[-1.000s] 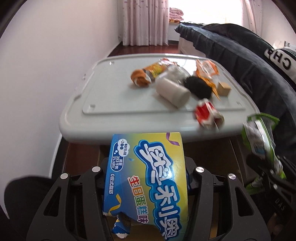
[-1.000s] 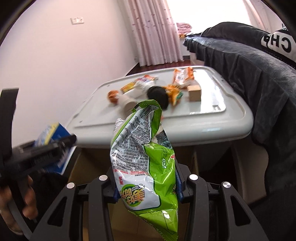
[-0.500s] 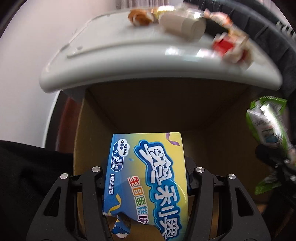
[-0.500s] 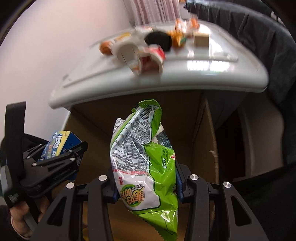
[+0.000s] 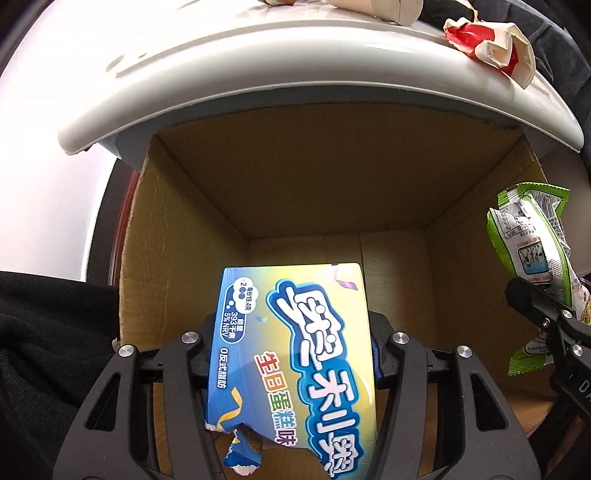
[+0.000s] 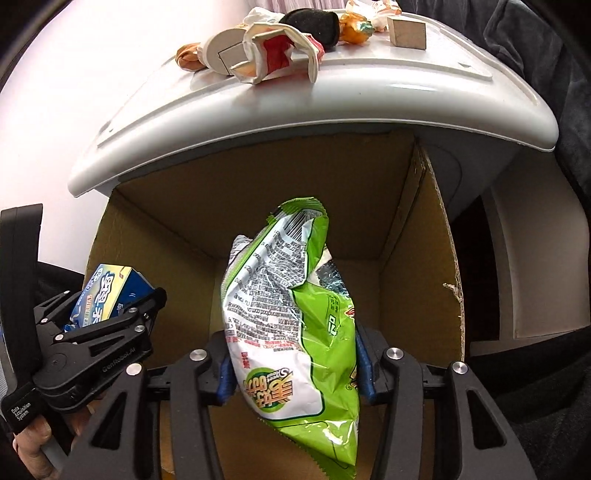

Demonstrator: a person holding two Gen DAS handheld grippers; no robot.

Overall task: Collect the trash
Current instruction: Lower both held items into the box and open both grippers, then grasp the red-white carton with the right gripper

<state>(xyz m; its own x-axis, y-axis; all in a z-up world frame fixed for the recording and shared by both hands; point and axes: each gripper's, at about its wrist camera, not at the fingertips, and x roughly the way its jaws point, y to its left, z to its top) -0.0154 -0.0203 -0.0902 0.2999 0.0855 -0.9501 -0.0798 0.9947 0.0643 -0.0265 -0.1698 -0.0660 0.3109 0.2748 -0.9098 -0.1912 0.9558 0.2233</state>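
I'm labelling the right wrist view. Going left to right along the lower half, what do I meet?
Left gripper holding the blue snack box → green chip bag → right wall of the cardboard box.

The blue and yellow box (image 5: 295,354) hides the cardboard carton's (image 5: 332,177) floor behind it, and its torn lower end runs off the bottom edge. In the right wrist view the green snack bag (image 6: 295,314) covers the carton's floor and its own lower corner is cut off. On the tabletop (image 6: 369,92) the wrappers overlap; the orange ones (image 6: 354,29) at the back are too small to read. The white cup (image 5: 376,5) is cropped by the top edge
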